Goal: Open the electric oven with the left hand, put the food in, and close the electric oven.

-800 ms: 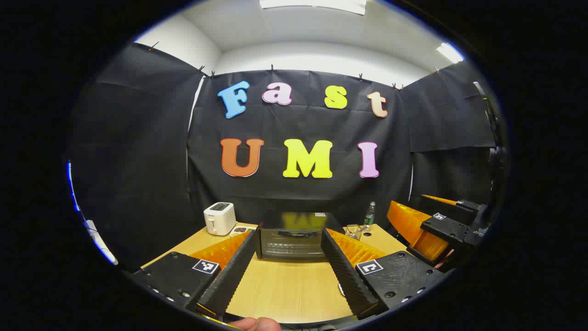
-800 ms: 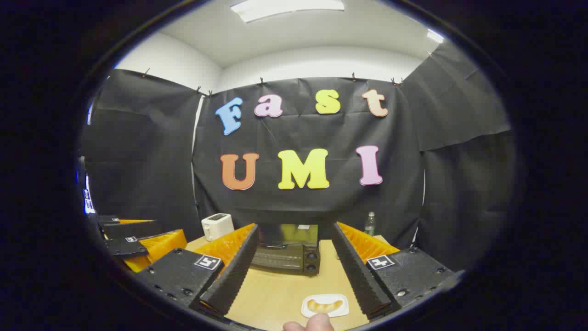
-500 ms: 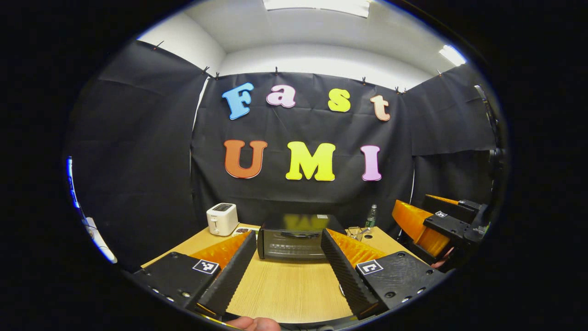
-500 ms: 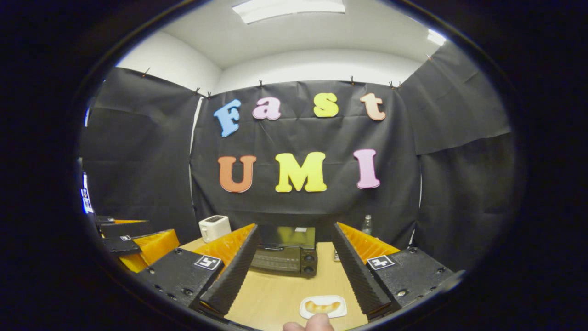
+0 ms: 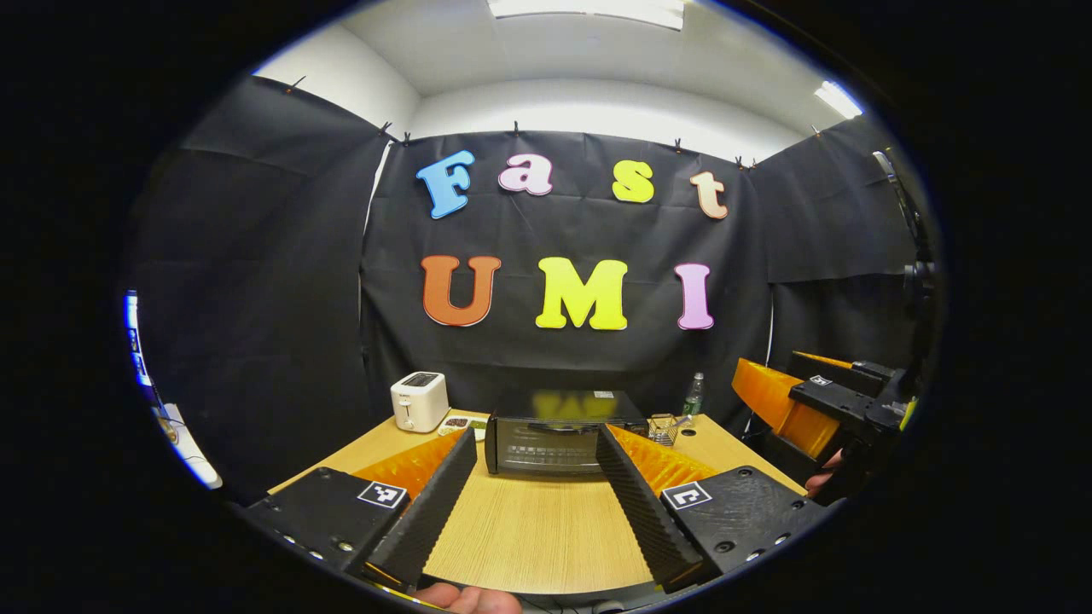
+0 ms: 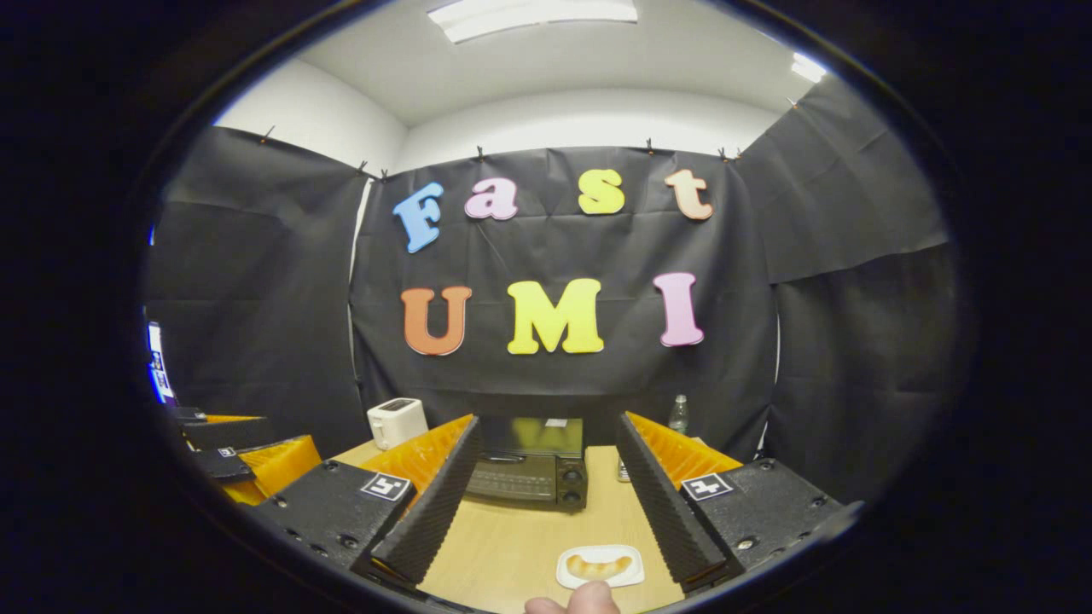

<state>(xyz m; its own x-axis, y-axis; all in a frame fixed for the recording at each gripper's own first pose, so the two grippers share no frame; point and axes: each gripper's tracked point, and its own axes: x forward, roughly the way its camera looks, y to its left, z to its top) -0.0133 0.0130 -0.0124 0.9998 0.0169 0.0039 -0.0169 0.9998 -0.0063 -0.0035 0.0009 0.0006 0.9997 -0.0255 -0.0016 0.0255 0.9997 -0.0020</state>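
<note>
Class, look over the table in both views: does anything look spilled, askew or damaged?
Nothing stands out. The oven stands upright with its door shut, the toaster and bottle are upright, and the bread sits on its plate.

You held the left gripper and right gripper level, side by side, jaws spread wide, gripping nothing.

Both cameras are looking forward, low over the counter, toward the electric oven from well back. The left gripper view is facing its door squarely; the right gripper view is sitting rightward of it, seeing the electric oven angled. Both are sharing the toaster.
</note>
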